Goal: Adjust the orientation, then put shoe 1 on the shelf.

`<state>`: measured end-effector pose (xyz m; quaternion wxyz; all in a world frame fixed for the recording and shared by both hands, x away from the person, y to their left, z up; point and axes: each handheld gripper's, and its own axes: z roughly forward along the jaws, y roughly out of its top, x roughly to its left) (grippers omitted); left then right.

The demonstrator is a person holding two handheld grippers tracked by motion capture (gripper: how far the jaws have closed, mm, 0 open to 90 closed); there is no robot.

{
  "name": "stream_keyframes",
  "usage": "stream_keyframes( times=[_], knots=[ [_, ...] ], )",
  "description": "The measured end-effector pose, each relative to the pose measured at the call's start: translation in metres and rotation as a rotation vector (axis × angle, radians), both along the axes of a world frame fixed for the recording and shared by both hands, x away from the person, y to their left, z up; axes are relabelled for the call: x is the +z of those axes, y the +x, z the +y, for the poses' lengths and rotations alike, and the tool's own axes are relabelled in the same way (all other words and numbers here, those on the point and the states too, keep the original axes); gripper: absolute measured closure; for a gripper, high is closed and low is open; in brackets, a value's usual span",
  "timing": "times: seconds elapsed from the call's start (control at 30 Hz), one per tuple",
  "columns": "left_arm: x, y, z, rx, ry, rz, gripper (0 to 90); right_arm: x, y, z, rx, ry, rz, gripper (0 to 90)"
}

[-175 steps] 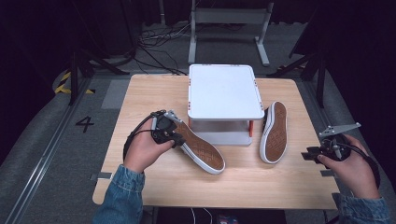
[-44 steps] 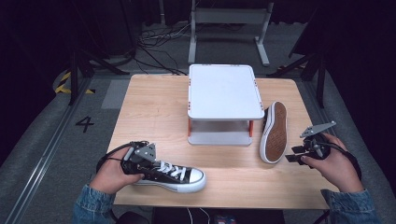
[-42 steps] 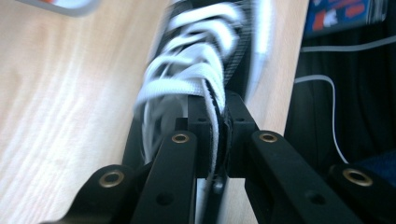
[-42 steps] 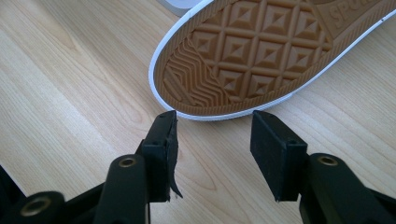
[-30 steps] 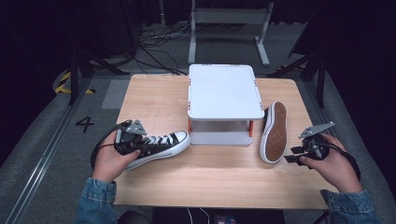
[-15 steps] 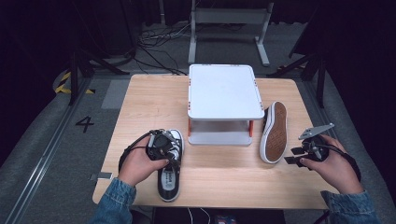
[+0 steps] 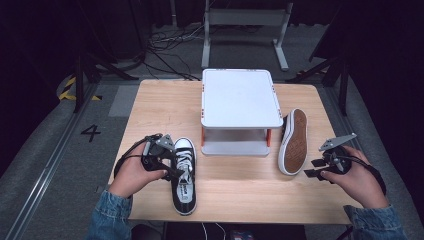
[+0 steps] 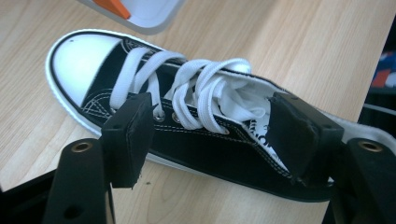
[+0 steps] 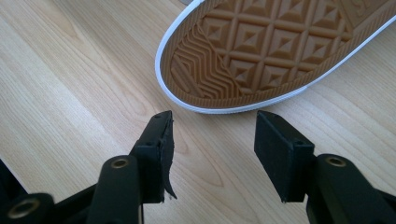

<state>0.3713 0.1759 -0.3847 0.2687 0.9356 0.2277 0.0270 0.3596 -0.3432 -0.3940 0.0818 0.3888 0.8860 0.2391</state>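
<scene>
The black canvas high-top sneaker with white laces stands upright on the light wooden counter, near left of the white two-tier stand. The left hand-held gripper has just been opening, its jaws astride the sneaker's ankle without pressing. The right hand-held gripper is open and empty, just beside the second sneaker lying on its side, tan sole showing.

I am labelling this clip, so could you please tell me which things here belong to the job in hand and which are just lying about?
In the job:
- upright black sneaker, between the open left gripper jaws, which have just been opening
- sneaker on its side, sole showing
- right gripper, open beside it
- white two-tier rack, probably

Lying about:
- cables on floor
- metal stand
</scene>
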Motion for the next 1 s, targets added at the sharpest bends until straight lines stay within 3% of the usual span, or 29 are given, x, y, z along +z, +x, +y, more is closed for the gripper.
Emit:
stream_keyframes(
  times=[0.13,0.2,0.33,0.4,0.5,0.57,0.7,0.77,0.9,1.0],
  knots=[
    [-0.011,0.007,-0.01,-0.073,0.052,-0.008,28.9,-0.002,-0.002,-0.002,-0.006,-0.002,0.0,47.9],
    [-0.017,0.012,-0.013,-0.082,0.073,0.001,29.2,-0.002,-0.004,-0.004,-0.006,-0.002,0.004,47.8],
    [-0.027,0.022,-0.015,-0.079,0.021,0.06,28.9,-0.004,-0.009,-0.005,0.028,0.0,0.018,47.2],
    [-0.028,0.025,-0.016,-0.088,0.03,0.048,34.7,-0.005,-0.01,-0.006,0.032,0.003,0.025,47.2],
    [-0.029,0.028,-0.015,-0.093,0.023,0.066,38.1,-0.007,-0.011,-0.006,0.031,0.005,0.027,47.2],
    [-0.03,0.029,-0.016,-0.095,0.051,0.043,47.4,-0.007,-0.012,-0.007,0.028,0.005,0.031,47.1],
    [-0.028,0.03,-0.016,-0.061,0.072,0.063,64.2,-0.006,-0.012,-0.008,0.025,0.005,0.024,47.1],
    [-0.026,0.03,-0.015,-0.05,0.059,0.074,71.4,-0.006,-0.011,-0.008,0.023,0.005,0.022,47.1],
    [-0.022,0.033,-0.01,-0.002,0.017,0.121,76.7,-0.006,-0.01,-0.007,0.021,0.001,0.022,47.1],
    [-0.015,0.033,-0.011,0.032,0.03,0.124,77.5,-0.006,-0.01,-0.008,0.02,0.003,0.017,47.1]
  ],
)
